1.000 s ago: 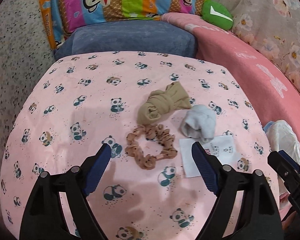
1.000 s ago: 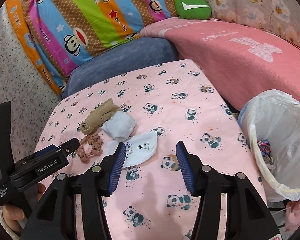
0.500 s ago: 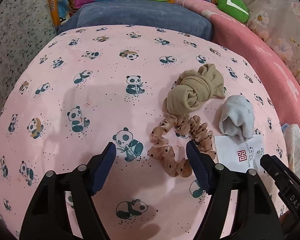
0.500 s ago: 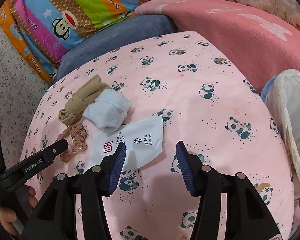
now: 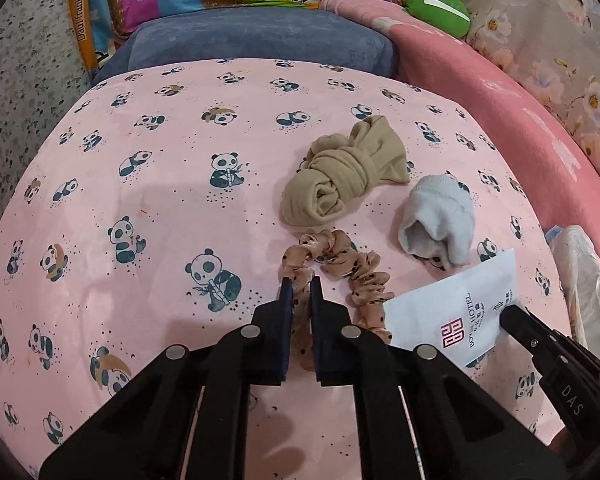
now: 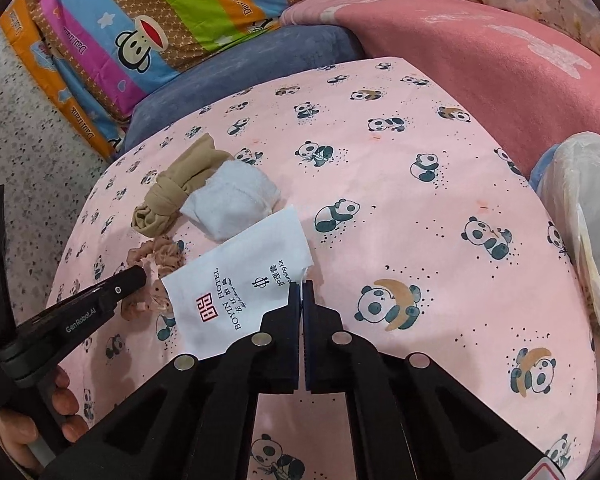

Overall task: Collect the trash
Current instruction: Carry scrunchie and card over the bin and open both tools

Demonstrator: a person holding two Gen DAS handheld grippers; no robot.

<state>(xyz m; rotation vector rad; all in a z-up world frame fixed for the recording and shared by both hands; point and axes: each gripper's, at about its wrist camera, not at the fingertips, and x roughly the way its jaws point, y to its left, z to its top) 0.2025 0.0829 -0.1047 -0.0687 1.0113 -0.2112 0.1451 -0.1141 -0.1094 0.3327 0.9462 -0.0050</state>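
Both grippers clamped on trash, panda-print pink sheet (image 5: 140, 208).
Left gripper (image 5: 300, 286), jaws just closed, pinches the beige dotted fabric scrunchie (image 5: 360, 280); right gripper (image 6: 302, 286), likewise, nips the white paper hotel sachet (image 6: 240, 280) by its corner. Risk: thin edge tears or slips on lifting.

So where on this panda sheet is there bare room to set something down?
The panda sheet is bare left of the tan stocking bundle and spotted scrunchie, up to the blue cushion. It is also bare between the hotel sachet and the lined bin. It is crowded around the stockings, white sock, scrunchie and sachet.
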